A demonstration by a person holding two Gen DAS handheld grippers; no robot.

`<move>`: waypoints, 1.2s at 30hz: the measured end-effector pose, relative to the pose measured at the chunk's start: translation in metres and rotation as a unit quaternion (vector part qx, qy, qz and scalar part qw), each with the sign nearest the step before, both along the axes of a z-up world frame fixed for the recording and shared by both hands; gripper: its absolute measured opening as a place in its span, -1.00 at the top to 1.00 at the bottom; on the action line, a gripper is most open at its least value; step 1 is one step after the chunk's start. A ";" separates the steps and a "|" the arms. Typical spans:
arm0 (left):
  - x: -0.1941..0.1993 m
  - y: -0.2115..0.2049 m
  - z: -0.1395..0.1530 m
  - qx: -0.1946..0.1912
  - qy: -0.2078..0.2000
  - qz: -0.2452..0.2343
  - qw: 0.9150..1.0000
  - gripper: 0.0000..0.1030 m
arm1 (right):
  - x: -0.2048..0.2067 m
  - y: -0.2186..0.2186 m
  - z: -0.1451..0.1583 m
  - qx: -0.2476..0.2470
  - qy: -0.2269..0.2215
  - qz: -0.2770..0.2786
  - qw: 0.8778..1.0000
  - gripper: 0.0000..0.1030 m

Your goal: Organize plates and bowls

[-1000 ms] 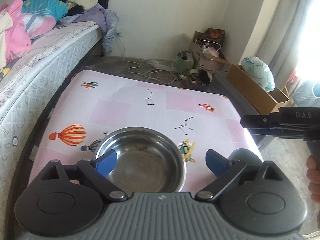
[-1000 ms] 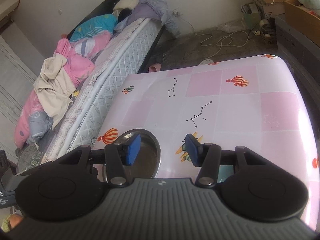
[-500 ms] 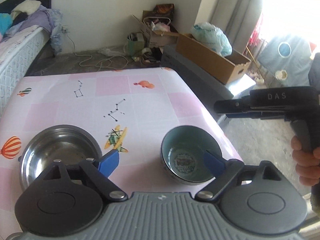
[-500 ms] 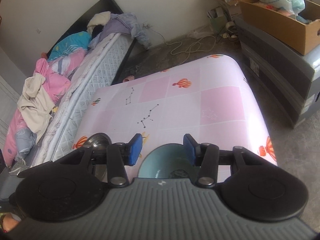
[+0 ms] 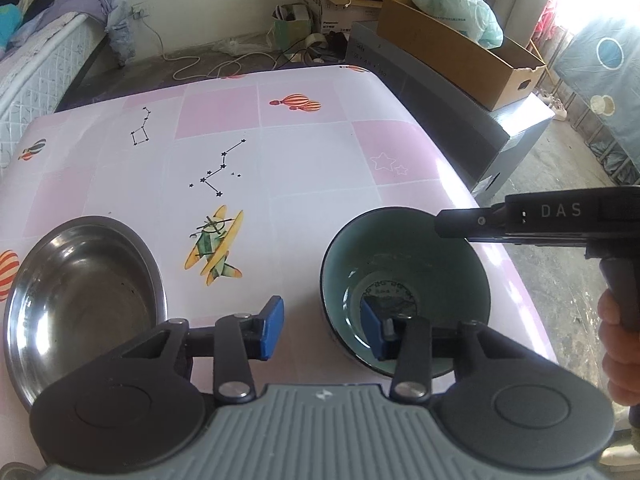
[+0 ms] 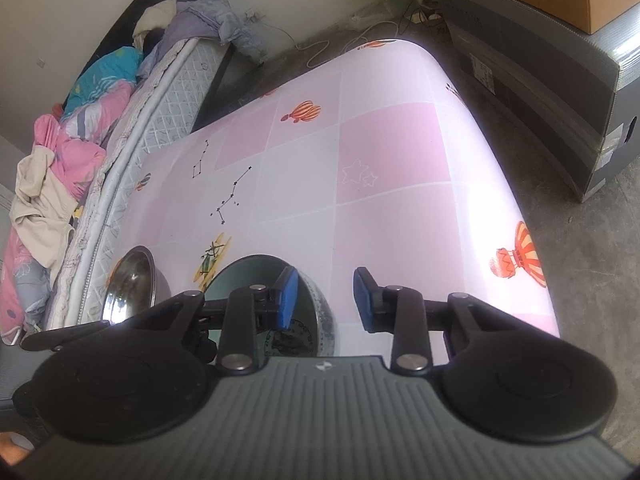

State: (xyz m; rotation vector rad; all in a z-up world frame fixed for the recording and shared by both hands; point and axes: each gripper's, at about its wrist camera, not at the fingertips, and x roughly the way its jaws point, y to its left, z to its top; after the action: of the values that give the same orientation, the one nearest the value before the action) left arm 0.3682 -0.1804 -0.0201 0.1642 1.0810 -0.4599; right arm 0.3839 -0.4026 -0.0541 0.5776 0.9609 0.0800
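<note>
Both grippers straddle the teal bowl's point(image 5: 404, 276) rim on the pink table point(image 5: 304, 168), jaws just narrowing, not yet pinching: left gripper point(image 5: 324, 330) w/ one pad inside, right gripper point(image 6: 325, 298) likewise. Steel bowl point(image 5: 80, 292) sits beside.

Place: a lived-in bedroom in a home, used also for storage.
Bed: a quilted mattress point(image 6: 176, 92) is seen at the left, piled with pink, blue and lilac bedding point(image 6: 80, 120) and loose clothes.
Table: a low table under a pink checked oilcloth point(image 5: 280, 152), printed with balloons, constellations and a plane, is set just beside the bed.
Floor: bare grey concrete point(image 6: 592, 248), with a white cable point(image 5: 200, 68) trailed from a wall socket at the far side.
Clutter: open cardboard boxes point(image 5: 460, 52), a plastic bag point(image 5: 460, 4) and oddments are stacked at the far right.
Window: bright daylight and a curtain point(image 5: 608, 80) are noted at the right.
</note>
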 end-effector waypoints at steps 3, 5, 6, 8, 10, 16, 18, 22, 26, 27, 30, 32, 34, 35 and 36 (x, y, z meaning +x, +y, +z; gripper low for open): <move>0.004 0.002 -0.004 -0.001 0.011 0.012 1.000 0.18 | 0.000 0.000 0.000 -0.001 -0.004 0.004 1.000 0.48; 0.010 0.003 -0.009 -0.006 0.027 0.022 0.999 0.25 | 0.001 0.003 -0.001 -0.002 -0.004 0.009 1.000 0.58; 0.012 0.005 -0.012 -0.009 0.034 0.028 0.999 0.29 | 0.002 0.004 -0.001 -0.002 -0.002 0.012 1.000 0.60; 0.015 0.007 -0.015 -0.015 0.042 0.036 0.998 0.34 | 0.002 0.007 -0.003 -0.003 0.001 0.016 1.000 0.67; 0.017 0.008 -0.018 -0.023 0.047 0.039 0.998 0.39 | 0.002 0.009 -0.004 -0.003 0.006 0.019 1.000 0.71; 0.013 0.002 -0.016 -0.029 0.042 0.037 0.998 0.81 | 0.000 0.014 -0.011 -0.003 0.013 0.018 1.000 0.79; 0.010 0.000 -0.015 -0.020 0.034 0.038 0.999 0.82 | -0.001 0.017 -0.010 -0.008 0.013 0.017 1.000 0.79; 0.004 0.008 -0.011 -0.024 0.040 0.046 0.998 0.82 | -0.004 0.021 -0.010 -0.008 0.016 0.019 1.000 0.79; -0.001 0.020 -0.006 -0.024 0.039 0.054 0.998 0.82 | -0.007 0.027 -0.012 0.005 0.020 0.027 0.999 0.80; -0.003 0.021 -0.006 -0.020 0.036 0.053 0.998 0.82 | -0.007 0.029 -0.013 0.009 0.021 0.028 0.999 0.80; -0.004 0.024 -0.010 -0.013 0.039 0.056 0.998 0.83 | -0.008 0.035 -0.012 0.008 0.016 0.034 0.999 0.79; -0.006 0.024 -0.010 -0.011 0.034 0.056 0.998 0.83 | -0.008 0.037 -0.012 0.009 0.017 0.032 0.999 0.78; -0.007 0.022 -0.011 -0.010 0.033 0.057 0.998 0.83 | -0.009 0.035 -0.013 0.014 0.019 0.027 0.999 0.78; -0.007 0.022 -0.011 -0.010 0.035 0.057 0.998 0.83 | -0.010 0.034 -0.014 0.017 0.021 0.024 0.999 0.77; -0.008 0.021 -0.012 -0.011 0.037 0.057 0.998 0.82 | -0.012 0.034 -0.014 0.018 0.023 0.022 0.999 0.77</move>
State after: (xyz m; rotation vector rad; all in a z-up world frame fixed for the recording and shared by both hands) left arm 0.3606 -0.1589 -0.0319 0.0653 1.1511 -0.3768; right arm 0.3717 -0.3690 -0.0678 0.5940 1.0190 0.1241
